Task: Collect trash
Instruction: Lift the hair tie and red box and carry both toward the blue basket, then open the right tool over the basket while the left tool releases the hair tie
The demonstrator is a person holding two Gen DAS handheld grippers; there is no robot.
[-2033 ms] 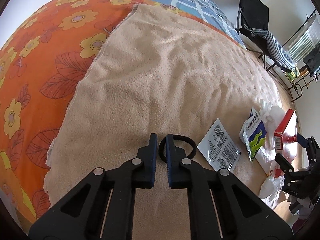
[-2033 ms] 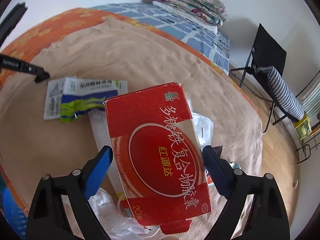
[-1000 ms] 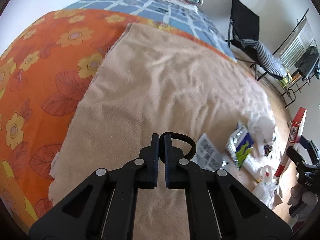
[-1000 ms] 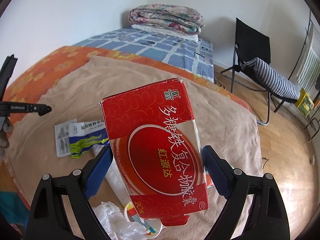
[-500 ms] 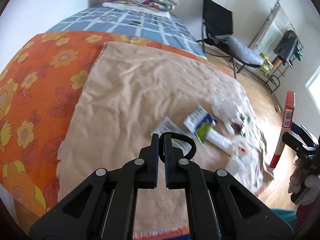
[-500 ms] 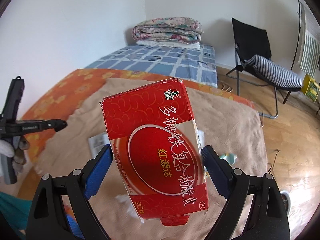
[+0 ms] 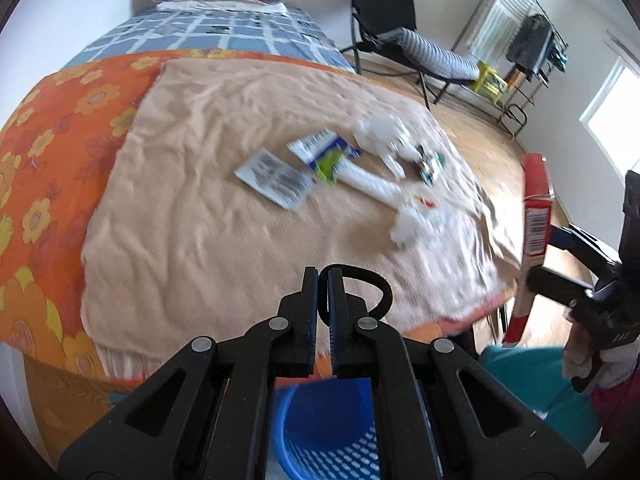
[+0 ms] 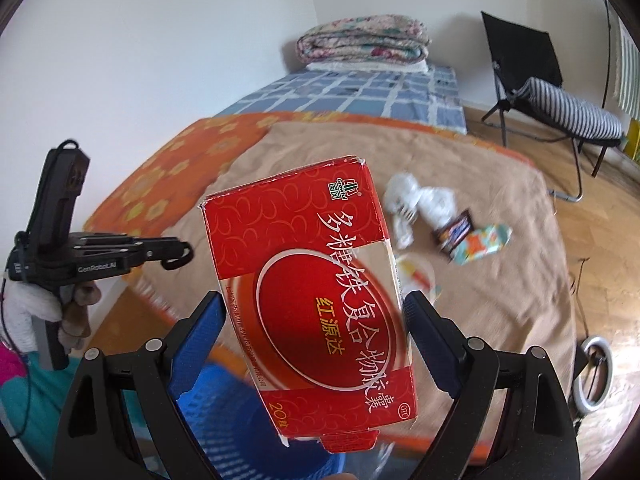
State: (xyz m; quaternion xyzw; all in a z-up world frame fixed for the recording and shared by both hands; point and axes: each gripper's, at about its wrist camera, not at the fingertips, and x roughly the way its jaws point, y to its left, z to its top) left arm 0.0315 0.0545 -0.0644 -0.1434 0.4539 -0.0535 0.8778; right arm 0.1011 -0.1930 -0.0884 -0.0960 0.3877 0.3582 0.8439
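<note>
Left wrist view
Left gripper (image 7: 323, 280): clenched on a black hair tie (image 7: 376, 286), whose loop sticks out to the right of the fingertips
Bin: a blue basket (image 7: 332, 428) sits directly below the gripper, off the foot of the bed
Done so far: judging by this, two pieces are lifted and over or near the bin, neither dropped yet
Left to collect: a white printed sachet (image 7: 274, 178), a blue-green packet (image 7: 326, 152), crumpled tissues (image 7: 380, 130) and small wrappers lie on the tan blanket (image 7: 192, 208)
Room: orange floral sheet (image 7: 44, 128), folded quilt at the far end, black chair, wood floor

Right wrist view
Right gripper (image 8: 314, 326): grasping a red medicine box (image 8: 312, 296) by its two sides, upright and slightly tilted
Box position: held in the air, its lower edge above the blue basket (image 8: 224, 420)
Remaining here: tissues (image 8: 416, 200) and a colourful wrapper (image 8: 486, 242) on the blanket
Other hand: the left gripper (image 8: 176, 254) is at the left, level with the bed edge
</note>
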